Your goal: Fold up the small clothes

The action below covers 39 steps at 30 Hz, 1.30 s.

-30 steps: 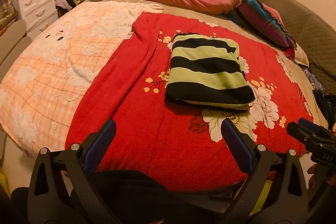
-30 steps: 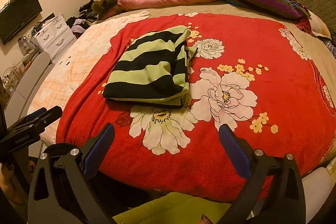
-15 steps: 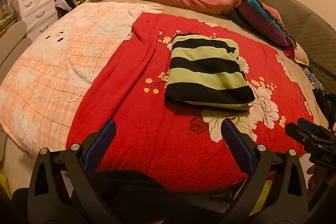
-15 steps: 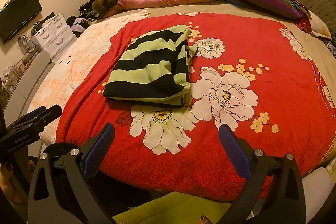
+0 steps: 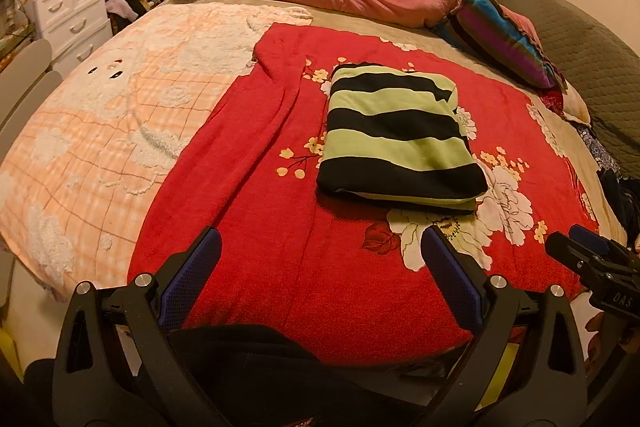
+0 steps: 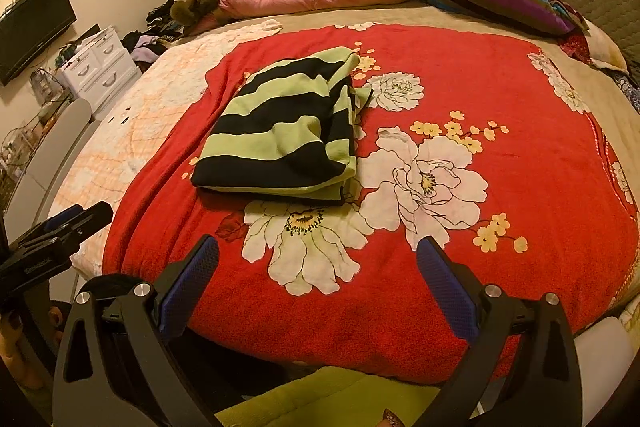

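**Folded top at rest, both tools empty**

On the red blanket [image 5: 248, 187] we see the striped top [image 5: 396, 139] folded into a neat rectangle, lying flat near the blanket's middle, beside its white flowers [image 6: 424, 179]. We hold our left hand-held gripper [image 5: 320, 271] at the blanket's near edge, jaws spread wide, nothing between them. Our right hand-held gripper [image 6: 318, 267] sits likewise at the near edge, spread and empty, well apart from the top.

Warm yellowish indoor light, moderately bright; soft shadow under folded striped garment [image 5: 396, 135]. Strong fisheye bending, dark vignette at corners. Focus sharp.
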Each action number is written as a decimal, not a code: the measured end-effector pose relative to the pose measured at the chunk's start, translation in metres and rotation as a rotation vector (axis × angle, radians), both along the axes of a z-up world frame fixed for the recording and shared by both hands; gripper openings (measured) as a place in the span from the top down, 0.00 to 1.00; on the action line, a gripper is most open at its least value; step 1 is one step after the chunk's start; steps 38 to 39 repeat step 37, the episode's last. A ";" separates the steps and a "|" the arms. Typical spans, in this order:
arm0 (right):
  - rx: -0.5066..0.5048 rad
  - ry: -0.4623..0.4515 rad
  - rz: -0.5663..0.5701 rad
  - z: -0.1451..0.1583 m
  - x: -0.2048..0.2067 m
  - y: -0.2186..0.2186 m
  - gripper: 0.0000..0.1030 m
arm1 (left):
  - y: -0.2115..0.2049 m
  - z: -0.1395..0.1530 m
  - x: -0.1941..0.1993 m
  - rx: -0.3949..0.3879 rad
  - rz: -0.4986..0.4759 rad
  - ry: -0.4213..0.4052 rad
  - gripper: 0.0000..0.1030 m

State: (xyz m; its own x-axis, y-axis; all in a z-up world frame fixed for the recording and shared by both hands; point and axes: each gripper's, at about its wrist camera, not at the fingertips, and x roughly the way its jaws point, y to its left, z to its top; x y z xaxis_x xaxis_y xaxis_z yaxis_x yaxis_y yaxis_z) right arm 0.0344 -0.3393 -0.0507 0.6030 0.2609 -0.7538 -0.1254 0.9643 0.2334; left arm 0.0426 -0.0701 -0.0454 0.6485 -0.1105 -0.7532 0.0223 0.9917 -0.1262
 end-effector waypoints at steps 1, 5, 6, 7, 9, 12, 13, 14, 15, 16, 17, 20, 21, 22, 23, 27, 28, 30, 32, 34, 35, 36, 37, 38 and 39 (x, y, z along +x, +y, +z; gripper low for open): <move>-0.001 -0.001 -0.003 0.000 0.001 -0.001 0.04 | 0.000 0.000 0.000 0.000 0.000 0.001 0.09; -0.007 0.000 -0.006 0.000 0.002 0.000 0.04 | 0.001 -0.001 0.000 0.003 0.003 0.007 0.09; -0.008 -0.001 -0.007 0.000 0.002 -0.001 0.04 | 0.000 -0.002 0.001 0.002 0.003 0.009 0.09; -0.009 -0.002 -0.009 0.000 0.002 -0.001 0.04 | 0.001 -0.003 0.001 0.001 0.003 0.010 0.09; -0.010 -0.002 -0.014 0.000 0.002 -0.001 0.04 | 0.002 -0.003 0.001 -0.001 0.005 0.014 0.09; -0.012 0.000 -0.024 -0.003 0.002 -0.003 0.04 | 0.002 -0.005 0.002 0.006 0.011 0.022 0.09; -0.013 0.001 -0.027 -0.004 0.003 -0.004 0.04 | 0.002 -0.006 0.003 0.013 0.013 0.024 0.09; -0.016 0.004 -0.029 -0.005 0.004 -0.004 0.04 | 0.001 -0.006 0.003 0.023 0.013 0.023 0.09; -0.021 0.011 -0.036 -0.007 0.005 -0.005 0.04 | 0.002 -0.007 0.003 0.028 0.012 0.023 0.09; -0.021 0.015 -0.041 -0.009 0.006 -0.006 0.04 | 0.001 -0.007 0.004 0.031 0.013 0.023 0.09; -0.021 0.018 -0.046 -0.010 0.006 -0.007 0.04 | 0.002 -0.008 0.004 0.032 0.015 0.025 0.09; -0.028 0.028 -0.067 -0.015 0.007 -0.010 0.04 | 0.003 -0.010 0.006 0.048 0.034 0.035 0.09; -0.031 0.031 -0.075 -0.016 0.008 -0.012 0.04 | 0.003 -0.010 0.006 0.054 0.037 0.036 0.09; -0.031 0.033 -0.083 -0.017 0.009 -0.014 0.04 | 0.004 -0.011 0.007 0.056 0.038 0.037 0.09; -0.032 0.036 -0.090 -0.018 0.010 -0.016 0.04 | 0.005 -0.012 0.007 0.057 0.042 0.039 0.09; -0.040 0.043 -0.161 -0.020 0.010 -0.035 0.04 | 0.016 -0.013 0.009 0.052 0.079 0.028 0.09; -0.043 0.039 -0.203 -0.021 0.009 -0.046 0.04 | 0.023 -0.014 0.011 0.032 0.097 0.033 0.09; -0.045 0.038 -0.287 -0.025 0.003 -0.070 0.04 | 0.042 -0.018 0.019 -0.005 0.138 0.056 0.09; -0.053 0.050 -0.419 -0.033 -0.008 -0.109 0.04 | 0.065 -0.024 0.030 -0.015 0.189 0.085 0.09; -0.046 0.080 -0.552 -0.047 -0.022 -0.151 0.04 | 0.098 -0.032 0.047 -0.021 0.246 0.129 0.09; -0.061 0.112 -0.663 -0.060 -0.036 -0.183 0.04 | 0.115 -0.036 0.055 -0.013 0.278 0.144 0.09; -0.075 0.138 -0.741 -0.070 -0.048 -0.207 0.04 | 0.133 -0.039 0.064 0.001 0.309 0.151 0.09; -0.104 0.169 -0.827 -0.082 -0.064 -0.234 0.04 | 0.152 -0.042 0.073 0.027 0.347 0.152 0.09; -0.104 0.169 -0.827 -0.082 -0.064 -0.234 0.04 | 0.152 -0.042 0.073 0.027 0.347 0.152 0.09; -0.104 0.169 -0.827 -0.082 -0.064 -0.234 0.04 | 0.152 -0.042 0.073 0.027 0.347 0.152 0.09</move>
